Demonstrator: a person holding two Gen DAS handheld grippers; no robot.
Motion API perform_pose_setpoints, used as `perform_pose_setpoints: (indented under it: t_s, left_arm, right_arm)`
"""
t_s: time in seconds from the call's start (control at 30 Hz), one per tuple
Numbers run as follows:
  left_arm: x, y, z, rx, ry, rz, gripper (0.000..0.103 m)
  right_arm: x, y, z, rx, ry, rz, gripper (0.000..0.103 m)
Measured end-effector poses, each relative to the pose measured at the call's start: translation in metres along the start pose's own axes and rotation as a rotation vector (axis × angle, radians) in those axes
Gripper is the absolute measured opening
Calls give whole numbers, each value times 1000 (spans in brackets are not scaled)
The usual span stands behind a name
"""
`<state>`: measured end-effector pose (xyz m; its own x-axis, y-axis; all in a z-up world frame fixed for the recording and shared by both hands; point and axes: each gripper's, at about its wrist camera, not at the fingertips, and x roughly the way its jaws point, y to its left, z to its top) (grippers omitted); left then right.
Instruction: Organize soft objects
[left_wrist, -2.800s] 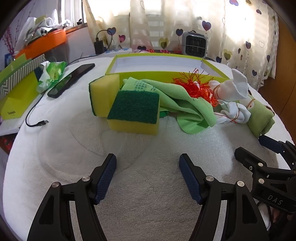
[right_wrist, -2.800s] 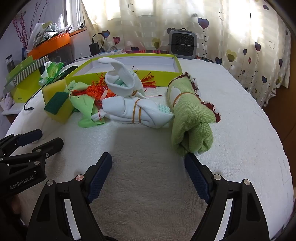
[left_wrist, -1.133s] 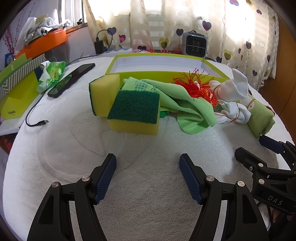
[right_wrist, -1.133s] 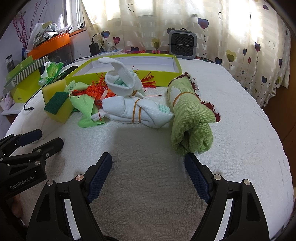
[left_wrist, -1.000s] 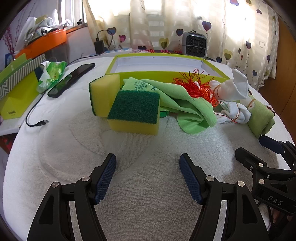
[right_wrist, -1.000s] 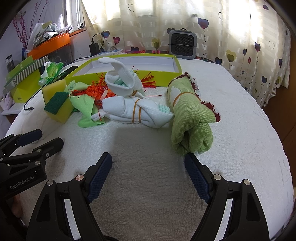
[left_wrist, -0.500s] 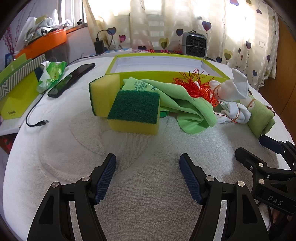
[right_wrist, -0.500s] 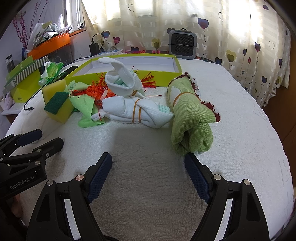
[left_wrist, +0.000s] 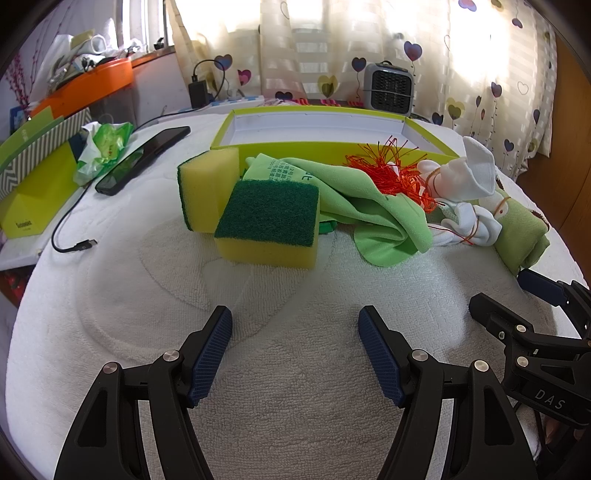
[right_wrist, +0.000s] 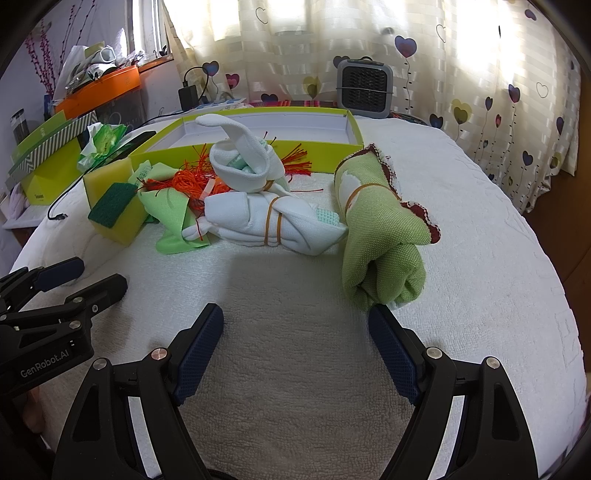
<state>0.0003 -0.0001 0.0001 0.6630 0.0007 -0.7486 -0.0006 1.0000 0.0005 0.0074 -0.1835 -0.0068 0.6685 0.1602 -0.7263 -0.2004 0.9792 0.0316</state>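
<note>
Soft things lie in a row on the white towel in front of a shallow lime-green box (left_wrist: 332, 147) (right_wrist: 236, 147). Two yellow sponges with green scrub pads (left_wrist: 267, 227) (right_wrist: 116, 212), a light green cloth (left_wrist: 369, 206) (right_wrist: 170, 214), orange string (left_wrist: 391, 170) (right_wrist: 188, 182), two white rolled cloths bound with rubber bands (right_wrist: 273, 221) (left_wrist: 469, 184) and a rolled green knit cloth (right_wrist: 384, 243) (left_wrist: 517, 236). My left gripper (left_wrist: 295, 350) is open and empty, short of the sponges. My right gripper (right_wrist: 295, 347) is open and empty, its right finger close to the green roll.
A black phone (left_wrist: 144, 158), a USB cable (left_wrist: 74, 240), a crumpled green-white bag (left_wrist: 103, 144) and a lime box (left_wrist: 33, 192) lie at the left. A small grey heater (left_wrist: 388, 86) (right_wrist: 364, 86) stands behind the box. The table edge curves at right.
</note>
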Motion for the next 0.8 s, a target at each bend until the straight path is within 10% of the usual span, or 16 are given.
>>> perform_pose_setpoints:
  t_s: [0.8]
  left_arm:
    - [-11,33,14,-22,-3,-87,70]
  right_arm:
    - [-28,-9,4,-44,-98,76,81]
